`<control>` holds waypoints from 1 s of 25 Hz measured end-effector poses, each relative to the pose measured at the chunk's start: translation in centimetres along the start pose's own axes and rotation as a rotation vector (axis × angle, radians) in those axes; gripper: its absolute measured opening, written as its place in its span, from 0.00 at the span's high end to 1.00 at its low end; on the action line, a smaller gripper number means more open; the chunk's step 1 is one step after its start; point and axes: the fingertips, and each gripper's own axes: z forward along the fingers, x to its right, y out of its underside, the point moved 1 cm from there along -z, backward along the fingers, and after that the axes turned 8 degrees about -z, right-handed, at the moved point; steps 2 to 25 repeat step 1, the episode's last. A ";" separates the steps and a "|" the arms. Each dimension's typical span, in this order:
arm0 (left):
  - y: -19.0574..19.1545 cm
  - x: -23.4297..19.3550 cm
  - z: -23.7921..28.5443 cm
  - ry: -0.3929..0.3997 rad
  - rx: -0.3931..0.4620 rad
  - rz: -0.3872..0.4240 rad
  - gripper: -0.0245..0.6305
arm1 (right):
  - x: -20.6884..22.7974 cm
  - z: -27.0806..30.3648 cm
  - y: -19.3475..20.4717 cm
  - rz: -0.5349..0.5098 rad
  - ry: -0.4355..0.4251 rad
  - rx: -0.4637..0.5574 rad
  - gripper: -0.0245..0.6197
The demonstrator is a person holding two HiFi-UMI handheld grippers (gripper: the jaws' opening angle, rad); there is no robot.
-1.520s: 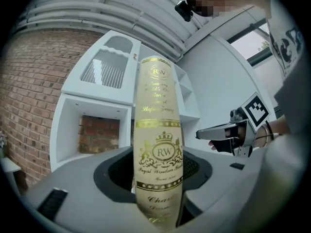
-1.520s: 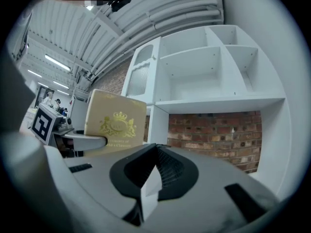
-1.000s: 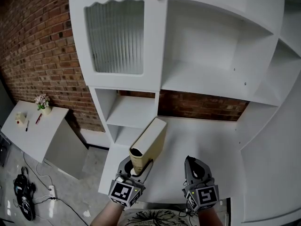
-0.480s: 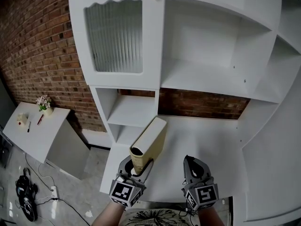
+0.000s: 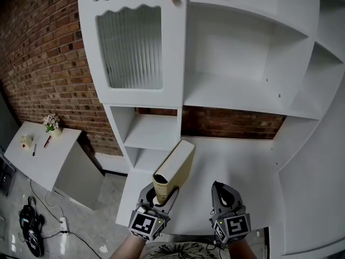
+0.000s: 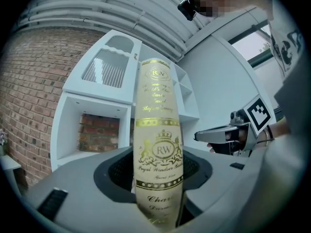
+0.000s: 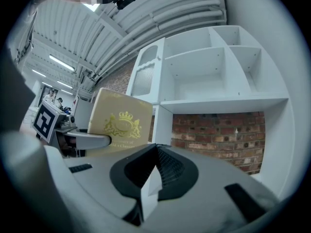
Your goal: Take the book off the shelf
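Observation:
A cream book with gold print (image 5: pixel 175 169) (image 6: pixel 158 144) stands upright, spine towards me, in front of the white shelf unit (image 5: pixel 237 90) and clear of its shelves. My left gripper (image 5: pixel 160 196) (image 6: pixel 156 176) is shut on the book's lower end, one jaw on each cover. The right gripper view shows the book's front cover (image 7: pixel 121 120) with one left finger (image 7: pixel 90 140) across it. My right gripper (image 5: pixel 223 192) (image 7: pixel 156 149) hangs beside it to the right, shut, holding nothing.
The white counter (image 5: pixel 237 161) lies below both grippers, with brick wall (image 5: pixel 232 122) behind it. A ribbed-glass cabinet door (image 5: pixel 129 47) is at upper left. A low white table (image 5: pixel 38 155) with flowers (image 5: pixel 51 123) stands far left, and cables (image 5: pixel 27 228) lie on the floor.
Both grippers and the book keep their places. Only the head view has shifted a little.

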 end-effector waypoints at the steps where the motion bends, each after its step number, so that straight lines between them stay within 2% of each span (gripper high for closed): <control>1: 0.0 0.1 0.0 -0.001 0.002 0.000 0.64 | 0.0 0.0 0.1 0.000 -0.001 -0.001 0.95; 25: 0.0 0.1 0.0 -0.001 0.002 0.000 0.64 | 0.0 0.0 0.1 0.000 -0.001 -0.001 0.95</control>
